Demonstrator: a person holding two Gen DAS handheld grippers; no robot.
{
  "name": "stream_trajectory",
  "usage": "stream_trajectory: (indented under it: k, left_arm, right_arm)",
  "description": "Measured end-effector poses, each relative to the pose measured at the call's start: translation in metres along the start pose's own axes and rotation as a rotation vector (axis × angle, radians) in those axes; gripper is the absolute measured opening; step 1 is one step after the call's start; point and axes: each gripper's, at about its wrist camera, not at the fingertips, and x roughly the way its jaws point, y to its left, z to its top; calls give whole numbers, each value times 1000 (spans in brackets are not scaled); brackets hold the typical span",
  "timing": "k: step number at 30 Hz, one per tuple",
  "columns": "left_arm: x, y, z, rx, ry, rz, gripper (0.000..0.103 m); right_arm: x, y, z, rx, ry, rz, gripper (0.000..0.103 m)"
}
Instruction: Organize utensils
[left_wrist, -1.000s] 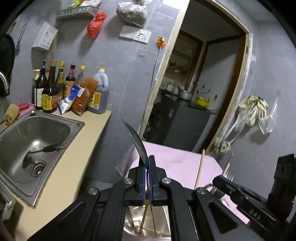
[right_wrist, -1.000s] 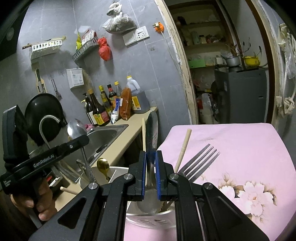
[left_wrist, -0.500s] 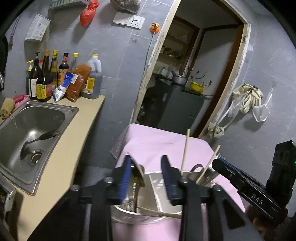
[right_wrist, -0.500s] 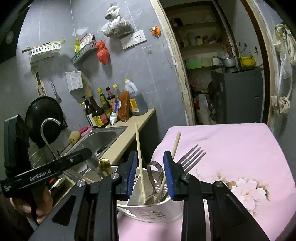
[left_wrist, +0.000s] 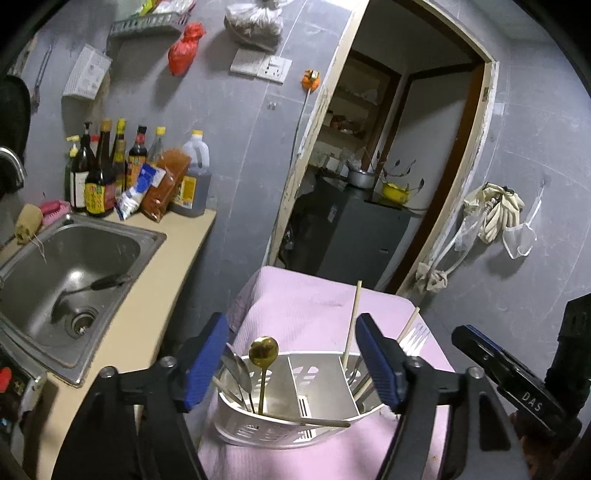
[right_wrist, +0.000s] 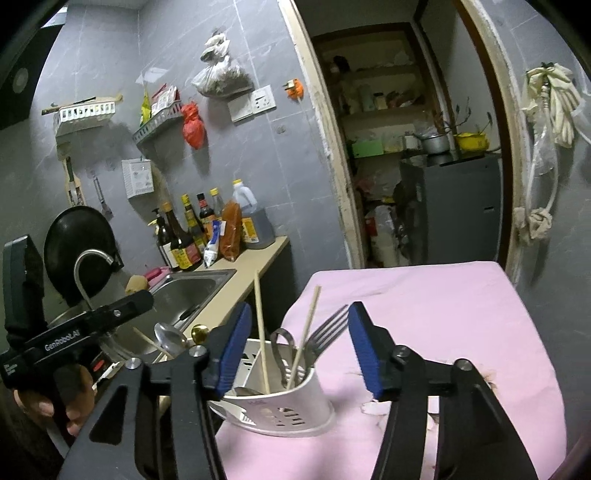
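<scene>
A white slotted utensil holder (left_wrist: 284, 424) (right_wrist: 295, 406) stands on the pink cloth (left_wrist: 314, 306). Its left compartment holds a gold spoon (left_wrist: 263, 350) and a silver spoon (left_wrist: 236, 365); its right one holds chopsticks (left_wrist: 351, 325) and a fork (left_wrist: 413, 334). My left gripper (left_wrist: 291, 354) hovers just above and behind the holder, jaws opening, nothing between the blue pads. My right gripper (right_wrist: 299, 350) hangs over the holder's right end, jaws opening, free of the fork (right_wrist: 325, 332) and chopsticks (right_wrist: 260, 325) that stand beyond it. Each view shows the other gripper at its edge.
A steel sink (left_wrist: 66, 266) with a dark-handled tool sits in the beige counter (left_wrist: 147, 317) left of the table. Sauce bottles (left_wrist: 107, 173) line the wall. A doorway (left_wrist: 376, 177) opens behind. A person's hand (right_wrist: 48, 402) holds the left gripper.
Both grippers went from shut to open and let go of their utensils, which now stand in the holder. Both have lifted and drawn back from it.
</scene>
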Motion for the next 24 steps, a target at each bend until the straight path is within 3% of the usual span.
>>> stream_trajectory:
  k: [11, 19, 24]
  left_arm:
    - [-22, -17, -7, 62, -59, 54, 96]
    - [-36, -25, -23, 69, -68, 84, 98]
    - [-48, -34, -30, 78, -65, 84, 100]
  right_arm:
    - [-38, -13, 1, -1, -35, -113, 77]
    - [-68, -19, -2, -11, -59, -176, 95]
    - [-89, -26, -4, -16, -54, -202, 96]
